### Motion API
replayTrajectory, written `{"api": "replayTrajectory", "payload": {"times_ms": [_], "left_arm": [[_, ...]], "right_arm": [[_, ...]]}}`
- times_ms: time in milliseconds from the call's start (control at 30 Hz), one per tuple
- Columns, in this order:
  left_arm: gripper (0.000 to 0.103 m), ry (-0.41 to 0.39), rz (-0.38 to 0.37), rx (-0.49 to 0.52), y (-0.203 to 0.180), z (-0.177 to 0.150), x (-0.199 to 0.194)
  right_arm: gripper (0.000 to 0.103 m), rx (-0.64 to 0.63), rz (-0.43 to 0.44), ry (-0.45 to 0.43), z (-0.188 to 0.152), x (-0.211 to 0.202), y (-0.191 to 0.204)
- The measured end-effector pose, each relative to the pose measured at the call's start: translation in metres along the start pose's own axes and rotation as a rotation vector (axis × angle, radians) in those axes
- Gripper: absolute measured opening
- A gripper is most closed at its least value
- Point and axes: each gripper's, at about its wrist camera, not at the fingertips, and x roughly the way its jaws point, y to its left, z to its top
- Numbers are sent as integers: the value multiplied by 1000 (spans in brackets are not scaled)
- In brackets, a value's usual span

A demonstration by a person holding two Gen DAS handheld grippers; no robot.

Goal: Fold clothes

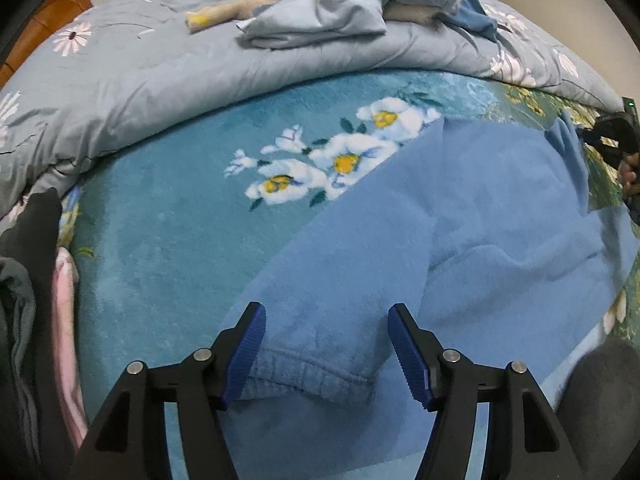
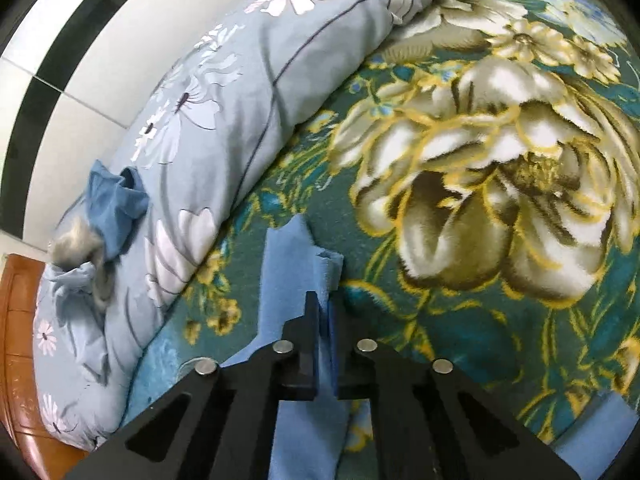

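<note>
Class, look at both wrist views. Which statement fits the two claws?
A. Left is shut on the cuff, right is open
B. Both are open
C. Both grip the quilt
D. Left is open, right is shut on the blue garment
D: the left claw stands open over the cuff, while the right claw pinches the blue garment.

Blue clothing on a floral bed

Light blue fleece trousers point(image 1: 460, 216) lie on a teal blanket point(image 1: 168, 240) with white-and-yellow flowers; the duvet point(image 1: 132, 80) is grey-blue with pale daisies.
</note>
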Motion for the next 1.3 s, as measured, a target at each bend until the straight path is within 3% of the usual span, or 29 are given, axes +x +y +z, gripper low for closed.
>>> {"api": "replayTrajectory", "payload": {"times_ms": [167,267,433,567,867,1100,1300], "left_arm": [[67,13,8,12,-2,-3,2],[68,27,13,28,-4,-4,3],[68,60,28,50,-6,-5,9],[71,86,36,61,-5,-8,11],[75,105,23,136,-15,-13,9],[75,149,50,234,-30,-21,22],[75,160,55,235,-24,-20,24]], "right_arm": [[2,-9,19,-114,5,-44,-13],[2,21,-22,-158,5,-64,-37],[2,40,-85,-103,-4,-63,-69],[3,57,-56,-79,-10,-63,-74],[4,-38,-5,-109,-27,-94,-45],[6,-112,52,-38,-65,-90,-19],[6,-126,66,13,-83,-78,-7]]}}
